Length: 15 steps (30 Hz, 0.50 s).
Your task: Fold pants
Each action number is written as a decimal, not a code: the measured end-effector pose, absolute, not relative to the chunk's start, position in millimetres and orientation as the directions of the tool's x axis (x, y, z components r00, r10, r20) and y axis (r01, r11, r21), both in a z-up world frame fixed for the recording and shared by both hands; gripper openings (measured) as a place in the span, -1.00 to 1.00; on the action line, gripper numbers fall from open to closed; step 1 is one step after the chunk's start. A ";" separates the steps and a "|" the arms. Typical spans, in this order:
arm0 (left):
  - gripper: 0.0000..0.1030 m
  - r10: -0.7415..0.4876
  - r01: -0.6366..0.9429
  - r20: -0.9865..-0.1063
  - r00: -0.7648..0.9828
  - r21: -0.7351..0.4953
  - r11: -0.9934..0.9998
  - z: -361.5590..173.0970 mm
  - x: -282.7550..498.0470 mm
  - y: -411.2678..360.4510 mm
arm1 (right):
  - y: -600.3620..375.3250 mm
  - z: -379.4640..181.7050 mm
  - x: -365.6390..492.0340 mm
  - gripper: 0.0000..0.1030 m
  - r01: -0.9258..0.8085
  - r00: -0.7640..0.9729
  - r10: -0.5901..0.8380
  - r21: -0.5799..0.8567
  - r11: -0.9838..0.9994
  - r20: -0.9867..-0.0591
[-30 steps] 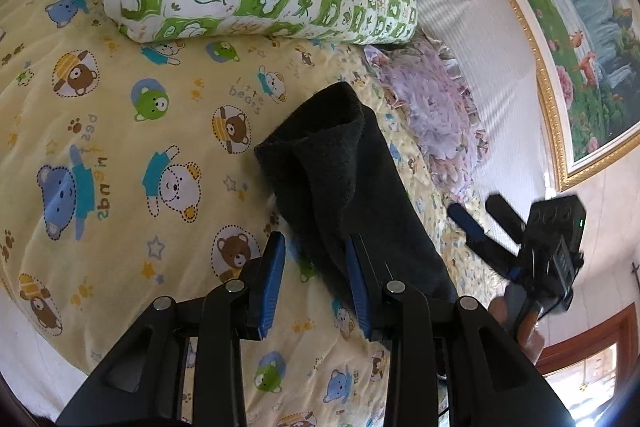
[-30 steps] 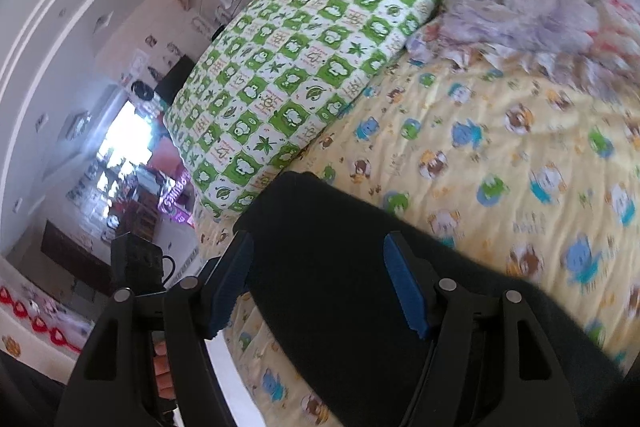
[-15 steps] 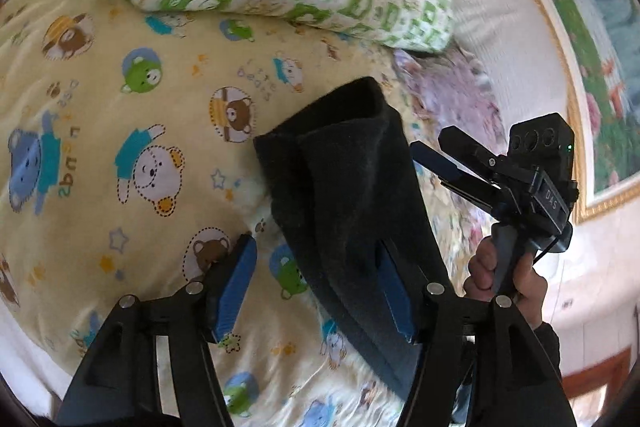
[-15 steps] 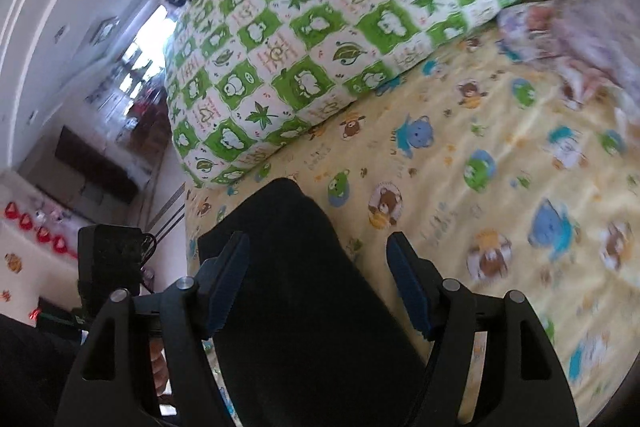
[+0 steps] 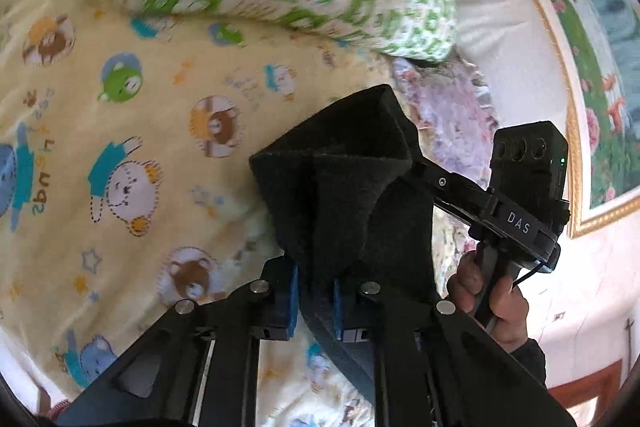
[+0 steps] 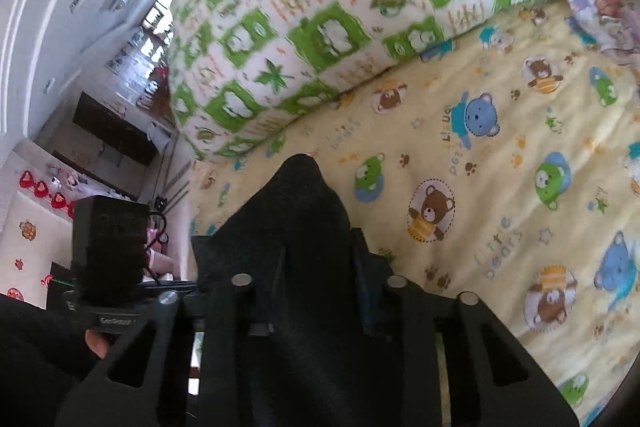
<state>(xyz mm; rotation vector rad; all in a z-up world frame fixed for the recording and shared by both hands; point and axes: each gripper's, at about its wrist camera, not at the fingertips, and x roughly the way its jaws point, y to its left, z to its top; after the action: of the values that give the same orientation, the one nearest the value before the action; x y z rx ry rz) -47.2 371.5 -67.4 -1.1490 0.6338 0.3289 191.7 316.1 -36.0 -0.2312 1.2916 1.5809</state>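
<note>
Already the left gripper (image 5: 314, 297) is closing its blue pads on the near edge of the dark pants (image 5: 340, 195), whose length runs up and away over the bed. Just right, the right gripper (image 6: 320, 267) closes on the same end, cloth bunched between its jaws. Underneath lie a yellow bear-print sheet (image 5: 120, 147) and green checked pillow (image 6: 340, 7).

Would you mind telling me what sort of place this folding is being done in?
Most likely a home bedroom: a bed with a yellow bear-print sheet, a green-and-white pillow, and a gold-framed painting on the wall.
</note>
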 end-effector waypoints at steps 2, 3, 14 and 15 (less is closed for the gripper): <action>-0.78 -0.061 -0.532 -0.609 0.791 -0.733 0.424 -53.7 -46.1 365.3 | 306.0 -23.5 191.1 -0.46 -0.783 -0.435 0.608 0.613 0.110 -0.664; -0.78 -0.055 -0.519 -0.600 0.798 -0.731 0.443 -45.2 -45.5 361.3 | 301.0 -17.2 191.3 -0.46 -0.779 -0.431 0.623 0.617 0.107 -0.652; -0.78 -0.089 -0.385 -0.523 0.848 -0.722 0.575 21.2 -30.3 307.4 | 214.7 52.4 198.4 -0.46 -0.763 -0.348 0.779 0.641 0.089 -0.522; -0.78 -0.101 -0.371 -0.519 0.849 -0.720 0.587 25.5 -27.7 299.7 | 205.8 56.5 199.1 -0.46 -0.764 -0.337 0.787 0.639 0.091 -0.516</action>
<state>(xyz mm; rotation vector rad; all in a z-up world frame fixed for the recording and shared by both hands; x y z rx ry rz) -27.7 299.7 25.5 -0.9425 0.5546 0.1670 199.1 205.8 56.5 0.0299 1.0848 1.5783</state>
